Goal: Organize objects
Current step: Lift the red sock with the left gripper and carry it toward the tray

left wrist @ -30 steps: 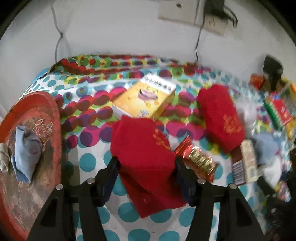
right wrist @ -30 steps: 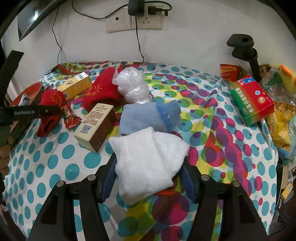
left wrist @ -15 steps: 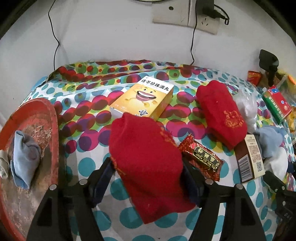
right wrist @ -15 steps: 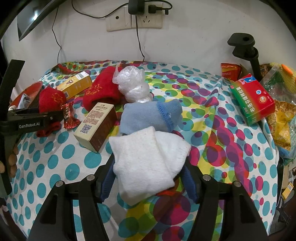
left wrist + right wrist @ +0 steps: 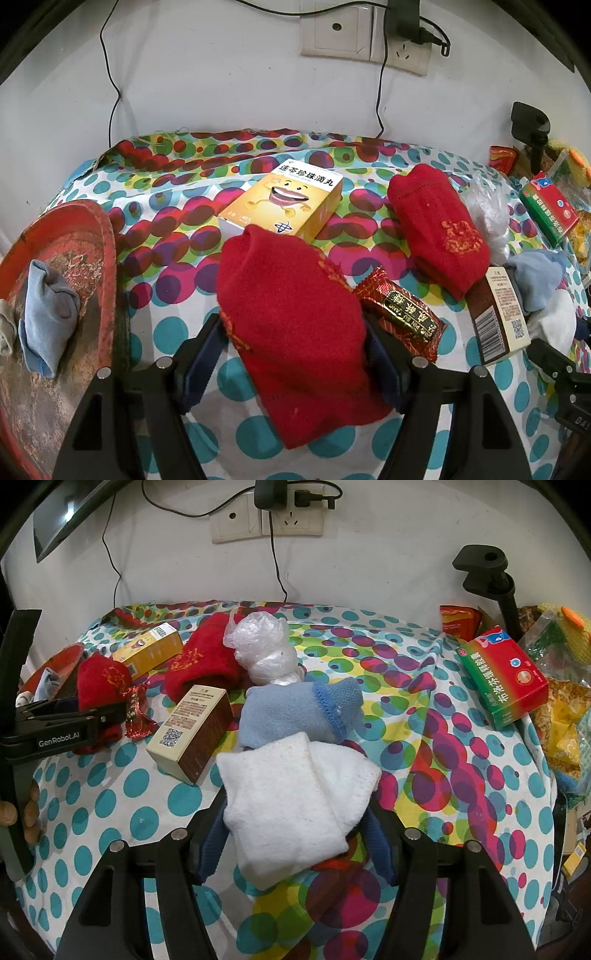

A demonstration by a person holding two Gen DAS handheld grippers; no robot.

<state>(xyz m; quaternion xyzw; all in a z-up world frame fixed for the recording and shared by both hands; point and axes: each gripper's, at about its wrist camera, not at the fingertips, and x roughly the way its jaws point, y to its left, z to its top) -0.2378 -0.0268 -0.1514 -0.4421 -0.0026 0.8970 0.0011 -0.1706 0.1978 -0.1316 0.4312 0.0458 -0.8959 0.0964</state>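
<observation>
Your left gripper [image 5: 293, 354] stands wide, a folded red sock [image 5: 295, 317] lying on the dotted worktop [image 5: 170, 332] between its fingers; whether the pads press on it you cannot tell. A red snack wrapper [image 5: 400, 314] lies just right of that gripper, a yellow box [image 5: 284, 201] beyond it, a red tray [image 5: 74, 258] to its left holding a blue sock [image 5: 46, 317]. Your right gripper [image 5: 295, 834] is clenched on a folded white sock [image 5: 291, 805]; another blue sock [image 5: 299, 710] lies just ahead, touching it.
</observation>
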